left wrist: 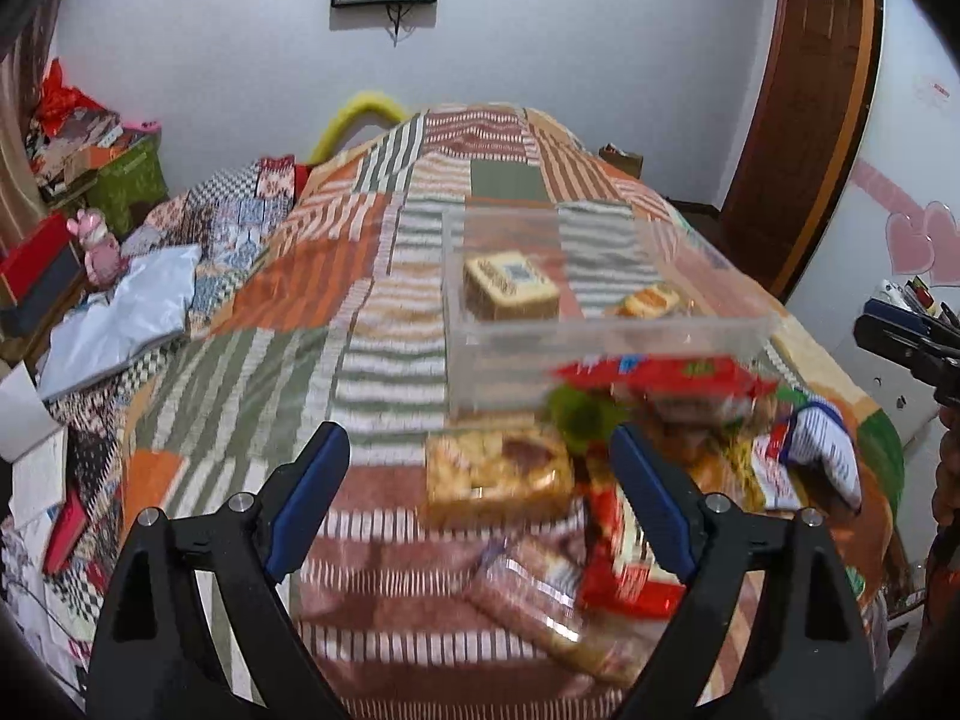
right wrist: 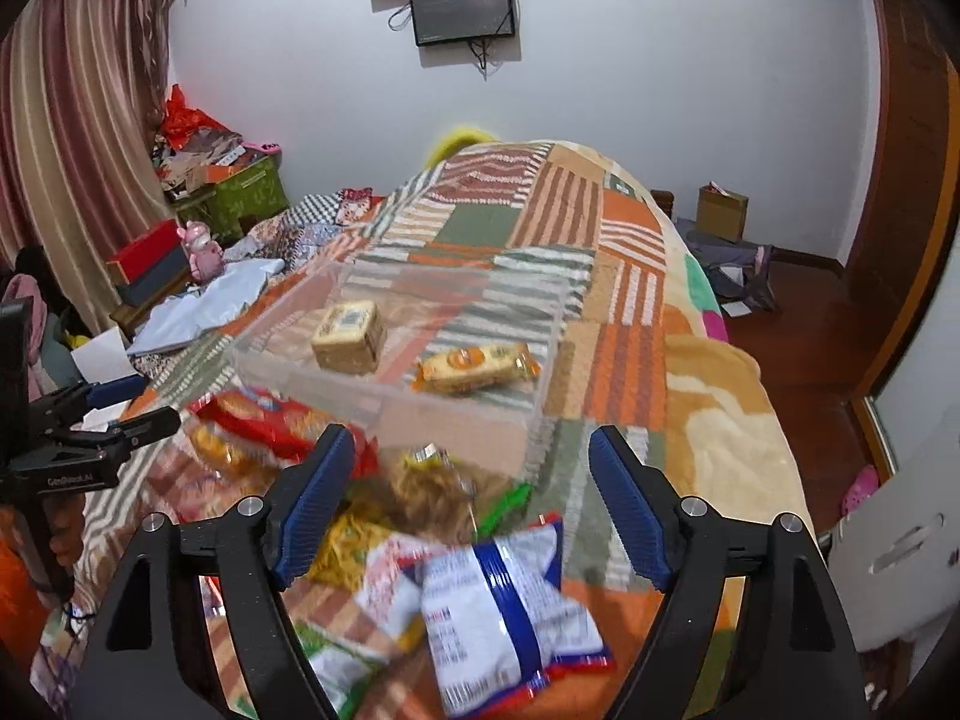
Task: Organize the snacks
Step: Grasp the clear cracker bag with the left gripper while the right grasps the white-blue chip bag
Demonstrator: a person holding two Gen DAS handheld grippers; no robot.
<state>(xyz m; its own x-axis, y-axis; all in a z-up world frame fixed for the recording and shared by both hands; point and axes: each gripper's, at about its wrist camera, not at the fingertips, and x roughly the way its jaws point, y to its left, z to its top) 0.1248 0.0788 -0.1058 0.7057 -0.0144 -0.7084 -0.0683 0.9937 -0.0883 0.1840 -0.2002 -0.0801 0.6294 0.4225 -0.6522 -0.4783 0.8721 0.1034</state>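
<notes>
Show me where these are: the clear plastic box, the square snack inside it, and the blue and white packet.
clear plastic box (right wrist: pixel 396 405), right wrist view, near wall.
square snack (right wrist: pixel 348 336), right wrist view, top face.
blue and white packet (right wrist: pixel 510 612), right wrist view, middle of the wrapper.

Support surface: bed covered by patchwork blanket (right wrist: pixel 630 324) in orange, green, brown and white striped squares. Resting directly on blanket, mid-bed: clear rectangular plastic bin (right wrist: pixel 300 354), open-topped. Lying on blanket just in front of bin: loose pile of snack packets, including red flat packet (right wrist: pixel 270 414), white-and-blue striped pouch (right wrist: pixel 510 594), yellow packet (right wrist: pixel 348 546) and clear-wrapped tan biscuit pack (left wrist: pixel 498 474). At far left edge of bedding: pale grey plastic mailer bag (left wrist: pixel 126 312).
</notes>
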